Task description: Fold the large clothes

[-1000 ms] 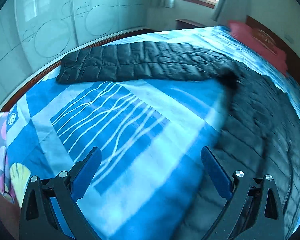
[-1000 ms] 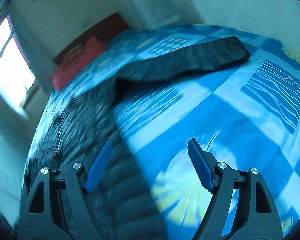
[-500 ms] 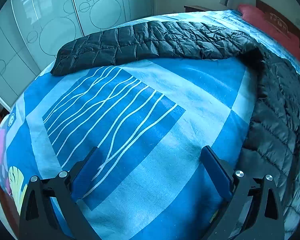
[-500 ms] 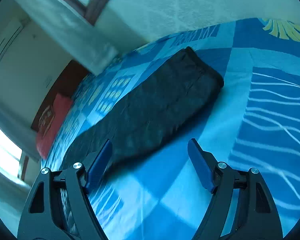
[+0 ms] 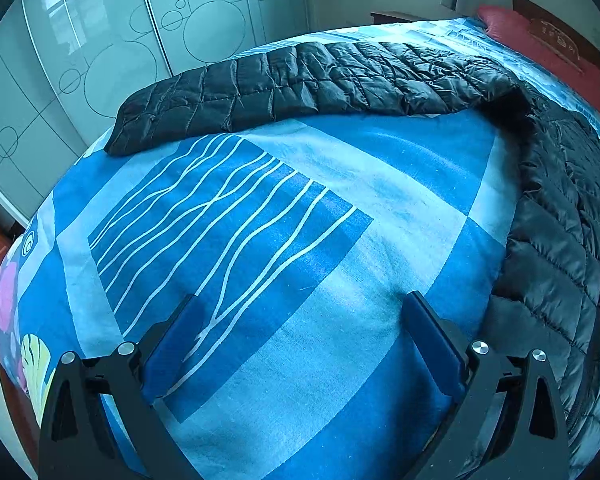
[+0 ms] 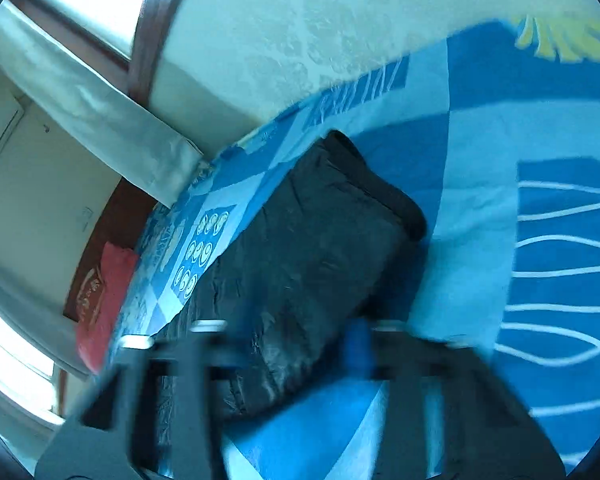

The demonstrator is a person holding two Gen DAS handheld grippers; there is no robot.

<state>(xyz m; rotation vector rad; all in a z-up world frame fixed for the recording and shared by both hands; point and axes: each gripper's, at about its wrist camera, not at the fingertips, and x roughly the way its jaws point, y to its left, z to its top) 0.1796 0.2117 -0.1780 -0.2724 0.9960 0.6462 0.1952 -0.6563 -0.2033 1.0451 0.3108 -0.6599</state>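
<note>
Jacket [image 5: 340, 76], black and quilted, lies spread over my blue bedsheet [image 5: 300, 280], one sleeve [image 6: 312, 264] stretched flat. My left gripper [image 5: 300, 340] hangs wide open above bare sheet, holding nothing. My right gripper [image 6: 300, 344], motion-blurred, is closed; I see no cloth pinched.

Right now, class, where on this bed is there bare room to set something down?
The blue bedspread is free between the jacket's sleeve beyond and its body on the right. The far edge and right side are crowded by the jacket.

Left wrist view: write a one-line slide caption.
Open left gripper hovers over blue patterned bedsheet; black quilted jacket lies unfolded.
</note>
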